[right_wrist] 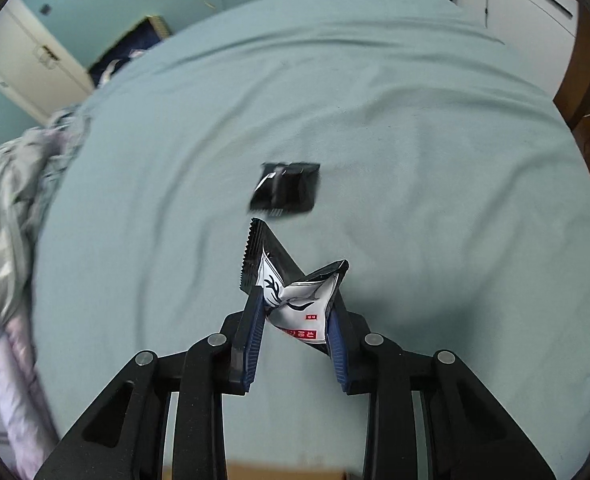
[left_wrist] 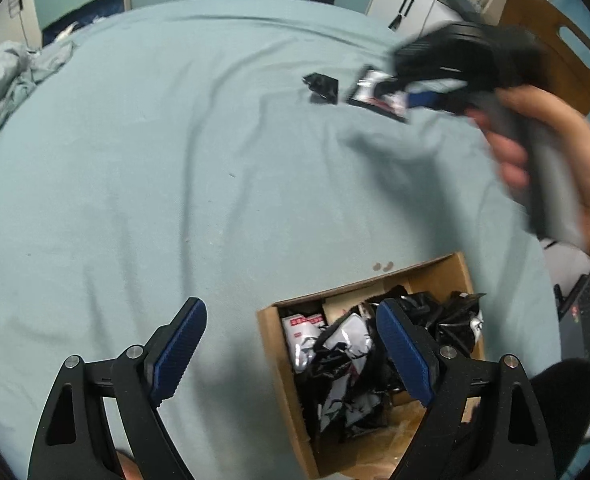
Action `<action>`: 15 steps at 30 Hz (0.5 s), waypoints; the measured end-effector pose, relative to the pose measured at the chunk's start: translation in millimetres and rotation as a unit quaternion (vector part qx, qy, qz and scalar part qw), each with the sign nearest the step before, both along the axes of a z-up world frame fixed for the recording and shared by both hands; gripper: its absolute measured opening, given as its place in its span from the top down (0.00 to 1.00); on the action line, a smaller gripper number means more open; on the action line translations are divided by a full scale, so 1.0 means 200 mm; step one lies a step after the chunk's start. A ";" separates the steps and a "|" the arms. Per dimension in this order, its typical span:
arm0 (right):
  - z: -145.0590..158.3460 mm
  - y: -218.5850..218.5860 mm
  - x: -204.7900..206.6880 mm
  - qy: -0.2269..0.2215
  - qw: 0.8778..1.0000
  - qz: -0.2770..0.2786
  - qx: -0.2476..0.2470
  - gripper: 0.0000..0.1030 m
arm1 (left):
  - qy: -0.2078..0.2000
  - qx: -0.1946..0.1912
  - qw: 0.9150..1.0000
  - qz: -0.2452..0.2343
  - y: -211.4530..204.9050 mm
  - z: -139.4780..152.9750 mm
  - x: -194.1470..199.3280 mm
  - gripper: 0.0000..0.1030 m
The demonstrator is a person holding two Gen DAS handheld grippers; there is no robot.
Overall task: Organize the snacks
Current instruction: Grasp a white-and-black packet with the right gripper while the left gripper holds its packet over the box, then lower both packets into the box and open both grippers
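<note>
Ahead, black packet (right_wrist: 285, 189) lies beyond gripped packet (right_wrist: 295, 288).

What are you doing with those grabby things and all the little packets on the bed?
A person is sorting snacks with two hand-held grippers. The right gripper is squeezed shut on a black-and-white snack packet, held above the blue bedsheet. Another black packet lies on the sheet just ahead. The left gripper is open and holds nothing, hovering near a cardboard box with many more packets inside.
</note>
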State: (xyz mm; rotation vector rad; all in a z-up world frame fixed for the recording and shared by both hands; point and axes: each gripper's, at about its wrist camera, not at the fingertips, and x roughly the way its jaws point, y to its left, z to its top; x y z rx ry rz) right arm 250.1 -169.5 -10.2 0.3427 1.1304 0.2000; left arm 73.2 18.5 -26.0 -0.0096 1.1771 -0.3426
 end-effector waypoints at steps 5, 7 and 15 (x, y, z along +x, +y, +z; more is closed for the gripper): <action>0.18 -0.07 -0.47 -0.050 0.996 0.060 -0.036 0.73 | 0.009 -0.001 1.000 0.016 0.03 -0.01 -0.06 0.14; 0.21 -0.08 -0.67 -0.053 0.994 0.079 -0.047 0.73 | -0.009 0.026 1.000 0.005 0.00 -0.01 -0.10 0.14; 0.14 0.07 -1.05 -0.054 0.990 0.128 -0.027 0.73 | -0.083 0.107 0.991 -0.015 -0.08 0.02 -0.18 0.14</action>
